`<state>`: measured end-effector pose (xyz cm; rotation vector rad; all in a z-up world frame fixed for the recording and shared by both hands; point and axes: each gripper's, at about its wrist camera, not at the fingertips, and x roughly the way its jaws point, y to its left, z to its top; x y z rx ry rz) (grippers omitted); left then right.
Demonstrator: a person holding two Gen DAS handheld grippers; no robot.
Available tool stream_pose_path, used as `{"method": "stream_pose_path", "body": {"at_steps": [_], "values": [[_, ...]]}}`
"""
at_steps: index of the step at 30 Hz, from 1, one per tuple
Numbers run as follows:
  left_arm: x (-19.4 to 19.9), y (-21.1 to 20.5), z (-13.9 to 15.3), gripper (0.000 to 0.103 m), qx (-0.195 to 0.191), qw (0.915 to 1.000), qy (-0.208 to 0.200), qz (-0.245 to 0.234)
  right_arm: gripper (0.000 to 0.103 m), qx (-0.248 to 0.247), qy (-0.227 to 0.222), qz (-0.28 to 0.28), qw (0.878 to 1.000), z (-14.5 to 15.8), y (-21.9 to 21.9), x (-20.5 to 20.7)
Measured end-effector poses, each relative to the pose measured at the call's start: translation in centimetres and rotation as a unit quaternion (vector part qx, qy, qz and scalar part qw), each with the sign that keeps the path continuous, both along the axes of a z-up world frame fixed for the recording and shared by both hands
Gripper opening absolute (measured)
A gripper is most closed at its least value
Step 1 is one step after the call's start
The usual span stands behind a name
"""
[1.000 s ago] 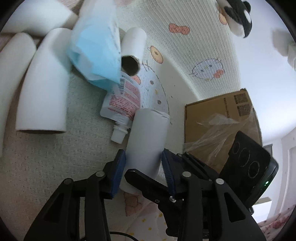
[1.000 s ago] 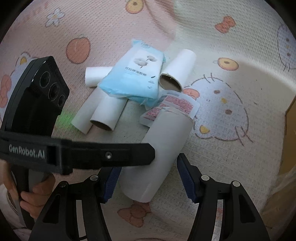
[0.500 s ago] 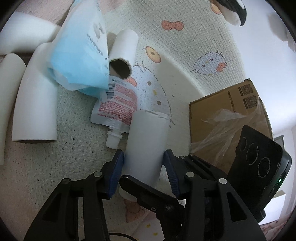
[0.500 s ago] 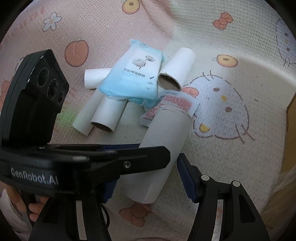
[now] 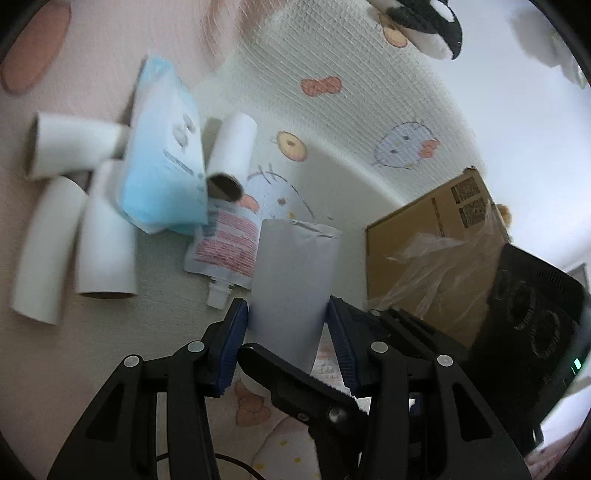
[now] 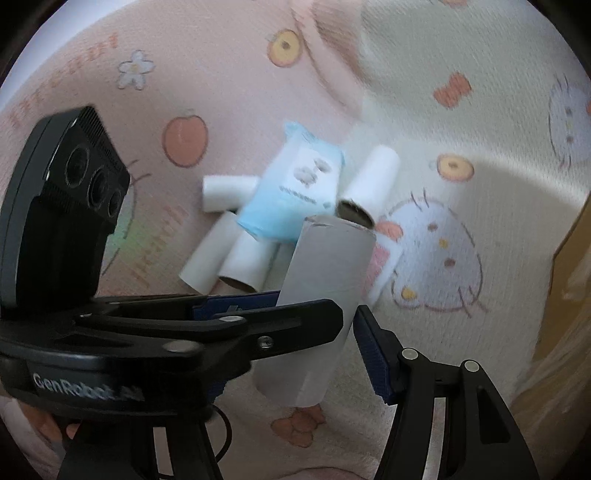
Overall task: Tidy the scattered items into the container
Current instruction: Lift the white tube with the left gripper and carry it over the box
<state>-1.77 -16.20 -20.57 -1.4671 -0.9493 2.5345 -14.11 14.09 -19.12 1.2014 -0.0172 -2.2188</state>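
While the left wrist view looks down its own fingers, the left gripper [image 5: 288, 332] is clenched on a wide white paper roll [image 5: 293, 288], both blue pads pressed against its sides. Beyond it on the cartoon-print mat [image 5: 351, 122] lie three cardboard tubes [image 5: 105, 236], a fourth open-ended tube [image 5: 232, 158], a blue tissue pack [image 5: 162, 177] and a spouted pouch [image 5: 225, 251] with red print too blurred to read. To the right stands a cardboard box [image 5: 428, 236] lined with clear plastic, bearing two printed labels that cannot be made out. A black-and-white plush toy [image 5: 424, 26] sits at the far edge.

From the right wrist view, the right gripper [image 6: 317, 339] straddles the same roll [image 6: 325, 280]; its right pad stands just apart from the roll and its left pad is hidden behind the left tool, so its hold cannot be told. That tool's body reads "GenRobot.AI".

Judged from this, the step in hand is carrying the roll. Next it must travel right, over the box rim, and be let go inside.
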Motion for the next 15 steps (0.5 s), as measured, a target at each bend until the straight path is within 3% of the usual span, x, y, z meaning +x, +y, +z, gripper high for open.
{"method": "stream_pose_path", "body": {"at_steps": [6, 15], "values": [[-0.3, -0.1, 2.9, 0.048, -0.047, 0.9988, 0.005, 0.011, 0.059, 0.001, 0.027, 0.023, 0.999, 2.5, -0.9, 0.0], [-1.5, 0.1, 5.4, 0.048, -0.051, 0.9985, 0.014, 0.016, 0.059, 0.0, 0.036, 0.029, 0.999, 5.1, -1.0, -0.7]]}}
